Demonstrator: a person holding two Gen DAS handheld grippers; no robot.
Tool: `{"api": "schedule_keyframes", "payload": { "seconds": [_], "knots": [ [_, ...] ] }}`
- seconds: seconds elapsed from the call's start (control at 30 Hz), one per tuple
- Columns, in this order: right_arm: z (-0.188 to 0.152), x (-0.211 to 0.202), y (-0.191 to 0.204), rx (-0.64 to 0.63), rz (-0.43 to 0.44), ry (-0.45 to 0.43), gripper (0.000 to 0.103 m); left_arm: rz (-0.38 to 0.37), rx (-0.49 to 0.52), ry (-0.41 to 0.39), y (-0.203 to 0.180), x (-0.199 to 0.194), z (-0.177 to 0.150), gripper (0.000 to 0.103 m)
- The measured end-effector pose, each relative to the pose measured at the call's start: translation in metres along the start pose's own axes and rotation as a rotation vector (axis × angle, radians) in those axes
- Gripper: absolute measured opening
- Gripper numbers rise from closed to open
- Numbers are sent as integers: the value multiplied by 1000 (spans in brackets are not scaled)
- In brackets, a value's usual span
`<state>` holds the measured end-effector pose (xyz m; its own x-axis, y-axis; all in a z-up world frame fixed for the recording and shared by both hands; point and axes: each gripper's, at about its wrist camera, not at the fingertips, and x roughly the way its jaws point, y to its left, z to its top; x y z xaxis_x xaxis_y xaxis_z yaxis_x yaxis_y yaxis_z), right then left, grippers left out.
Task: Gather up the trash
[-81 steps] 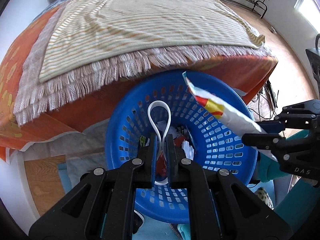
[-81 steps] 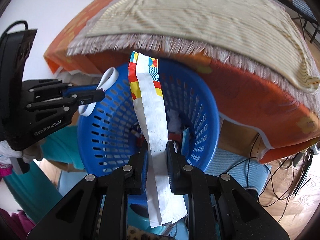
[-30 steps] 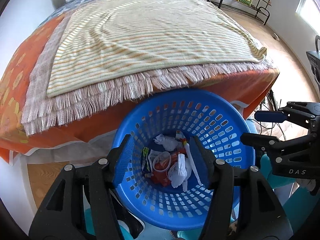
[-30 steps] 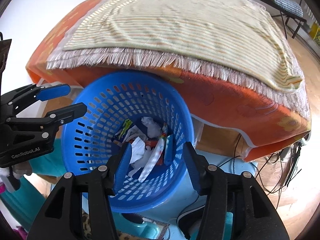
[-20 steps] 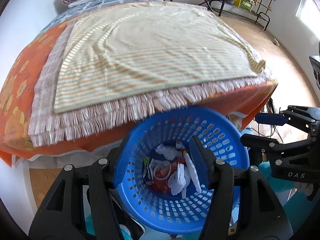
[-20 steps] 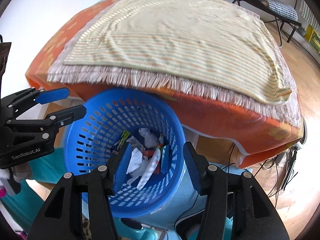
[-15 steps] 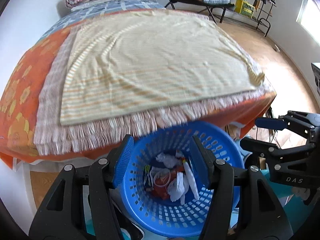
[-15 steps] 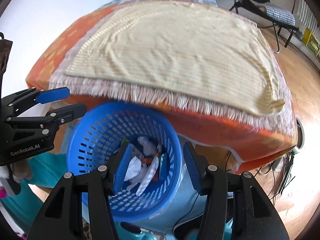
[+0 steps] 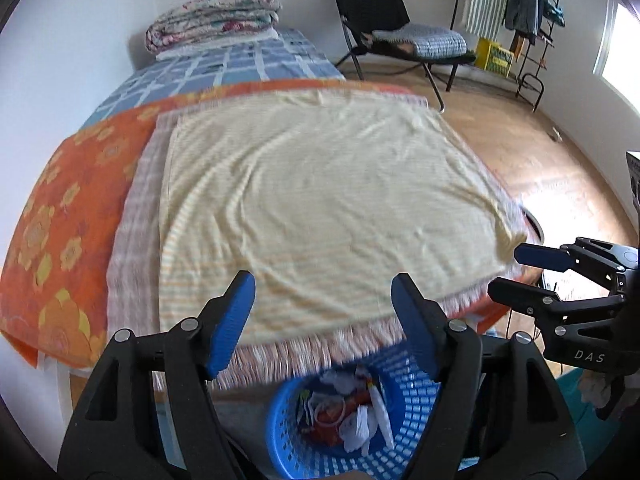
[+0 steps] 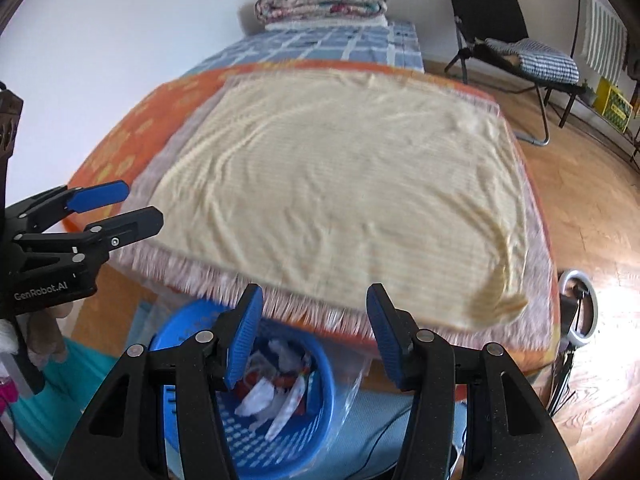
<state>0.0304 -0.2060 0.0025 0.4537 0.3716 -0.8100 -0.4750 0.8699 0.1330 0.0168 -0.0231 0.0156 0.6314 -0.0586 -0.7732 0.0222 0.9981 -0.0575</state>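
A blue perforated basket (image 9: 404, 456) (image 10: 192, 322) stands on the floor at the foot of the bed, holding a heap of white and red wrappers (image 9: 352, 420) (image 10: 280, 392). My left gripper (image 9: 322, 292) hangs above the basket and the bed's edge, its jaws opening with nothing between them. My right gripper (image 10: 314, 300) stands open and empty over the same edge. Each gripper shows from the side in the other's view, the left gripper (image 10: 132, 204) at the left and the right gripper (image 9: 508, 272) at the right.
The bed carries a cream striped fringed blanket (image 9: 320, 200) over an orange flowered cover (image 9: 72, 216), with a folded quilt (image 9: 212, 12) at its head. A black chair (image 9: 392, 24) and a clothes rack (image 9: 528, 8) stand on the wooden floor. A ring light (image 10: 578, 304) lies beside the bed.
Both grippers have risen and tilted up, so the basket has dropped to the bottom of each view and the whole bed shows. The left jaws stand wider than before.
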Motion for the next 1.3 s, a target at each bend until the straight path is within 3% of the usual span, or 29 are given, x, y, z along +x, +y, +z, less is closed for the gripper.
{"api": "schedule_keyframes", "payload": {
  "seconds": [0.17,0.57,0.7,0.83,0.97,1.3],
  "knots": [
    [24,-8,-11,11,-10,-69,70,-8,-18,-43,4,-3,22,78],
    [57,-12,-33,60,8,-191,70,1,-53,-87,11,-2,43,78],
    [60,-9,-36,75,34,-197,71,20,-61,-110,11,-6,47,80],
    [60,-4,-38,87,43,-191,73,27,-88,-133,14,-10,49,93],
    [59,1,-37,86,41,-184,76,61,-112,-118,17,-8,50,95],
    [55,4,-42,126,50,-186,77,64,-130,-113,23,-8,47,95]
  ]
}}
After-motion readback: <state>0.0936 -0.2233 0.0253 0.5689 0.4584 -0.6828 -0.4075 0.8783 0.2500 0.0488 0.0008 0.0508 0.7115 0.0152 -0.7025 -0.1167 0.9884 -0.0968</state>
